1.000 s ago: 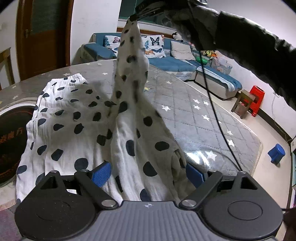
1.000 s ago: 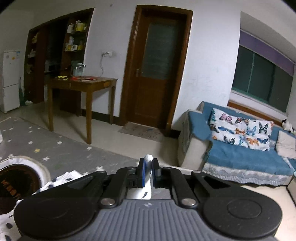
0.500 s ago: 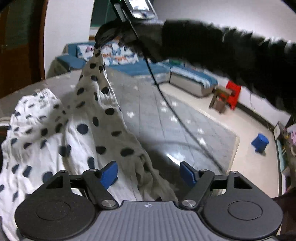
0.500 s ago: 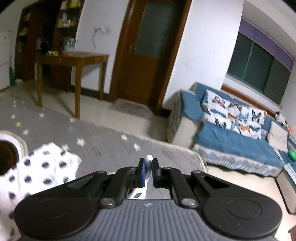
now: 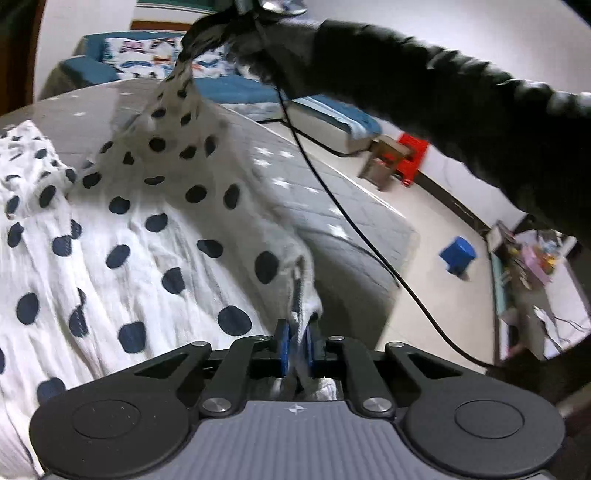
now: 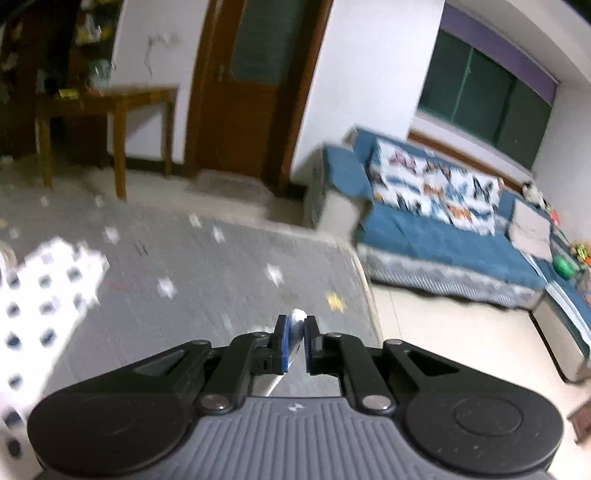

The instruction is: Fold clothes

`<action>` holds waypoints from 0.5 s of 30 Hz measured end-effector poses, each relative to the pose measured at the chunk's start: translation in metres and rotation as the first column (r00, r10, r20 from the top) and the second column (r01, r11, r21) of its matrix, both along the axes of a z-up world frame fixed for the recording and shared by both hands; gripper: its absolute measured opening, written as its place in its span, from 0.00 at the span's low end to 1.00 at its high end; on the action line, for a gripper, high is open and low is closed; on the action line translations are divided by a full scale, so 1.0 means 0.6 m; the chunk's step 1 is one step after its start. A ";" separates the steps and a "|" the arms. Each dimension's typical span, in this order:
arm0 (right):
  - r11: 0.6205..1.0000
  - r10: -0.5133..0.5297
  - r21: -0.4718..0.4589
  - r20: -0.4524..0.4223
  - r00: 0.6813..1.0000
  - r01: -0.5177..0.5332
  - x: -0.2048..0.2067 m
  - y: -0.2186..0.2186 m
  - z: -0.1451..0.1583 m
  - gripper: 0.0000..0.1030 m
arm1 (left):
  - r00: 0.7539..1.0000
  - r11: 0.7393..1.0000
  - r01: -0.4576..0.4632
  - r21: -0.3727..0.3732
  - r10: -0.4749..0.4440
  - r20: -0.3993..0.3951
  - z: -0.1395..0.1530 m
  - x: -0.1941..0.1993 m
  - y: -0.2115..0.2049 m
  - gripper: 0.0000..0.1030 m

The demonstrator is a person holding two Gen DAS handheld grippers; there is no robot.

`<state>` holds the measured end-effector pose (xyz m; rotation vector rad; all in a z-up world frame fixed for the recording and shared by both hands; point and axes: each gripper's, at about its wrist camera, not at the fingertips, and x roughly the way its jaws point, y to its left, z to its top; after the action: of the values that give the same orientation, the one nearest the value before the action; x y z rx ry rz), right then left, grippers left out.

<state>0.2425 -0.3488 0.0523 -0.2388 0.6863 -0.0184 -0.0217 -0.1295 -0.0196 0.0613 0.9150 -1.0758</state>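
Nearest the left wrist camera, the left tongs are clenched on a bunched hem of the polka-dot garment, the fabric pinched between the blue pads. From that pinch the garment runs away and upward as a taut ridge to the right tongs, which hang above it at the far end and grip a second corner; in the right wrist view a scrap of white cloth shows squeezed between the right tongs' pads, so they too are clenched on the garment. The rest of the garment lies spread and rumpled on the grey star-patterned worktop, to the left of the raised ridge. A black cable trails from the right tongs across the worktop, to the right of the garment.

What could go wrong, as I judge it: both grips hold only a small bite of cloth, so a sharp pull along the ridge could slip a corner free. The loose bulk left of the ridge may drag and crease rather than fold flat, and the cable could snag the cloth as it is carried over.

Hard to make out: both views are smeared by motion blur. Which part of the garment each corner belongs to cannot be told. The right tongs' tips are lost in dark blur against the sleeve, and the garment's near-left edge is cut off by the frame.
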 end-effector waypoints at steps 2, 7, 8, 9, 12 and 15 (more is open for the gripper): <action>0.999 -0.035 -0.041 -0.030 0.999 0.034 -0.008 -0.008 -0.021 0.10 | 1.000 1.000 0.018 -0.014 -0.018 -0.017 0.001 -0.003 0.002 0.10; 0.999 -0.041 0.015 -0.026 0.999 0.041 -0.047 -0.019 -0.024 0.14 | 1.000 1.000 0.011 0.009 -0.011 0.012 0.003 -0.008 0.001 0.12; 0.999 -0.034 0.037 -0.026 0.999 0.035 -0.054 -0.019 -0.023 0.18 | 1.000 1.000 0.005 0.003 -0.006 0.021 0.008 -0.008 0.004 0.12; 0.998 -0.016 0.065 -0.034 0.999 0.018 -0.059 -0.017 -0.021 0.20 | 0.999 1.000 -0.002 -0.004 0.002 0.034 0.013 -0.009 0.009 0.13; 0.991 0.042 0.127 -0.067 0.997 -0.033 -0.062 -0.006 -0.032 0.33 | 0.997 0.998 -0.057 -0.021 0.058 0.055 0.027 -0.004 0.029 0.13; 0.986 0.074 0.159 -0.108 0.991 -0.056 -0.048 0.009 -0.061 0.33 | 0.985 0.988 -0.153 -0.026 0.154 0.077 0.041 0.007 0.057 0.17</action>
<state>0.2139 -0.3437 0.0156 -0.1123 0.7886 0.1120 -0.0173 -0.0955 0.0050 0.0156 0.8242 -0.9330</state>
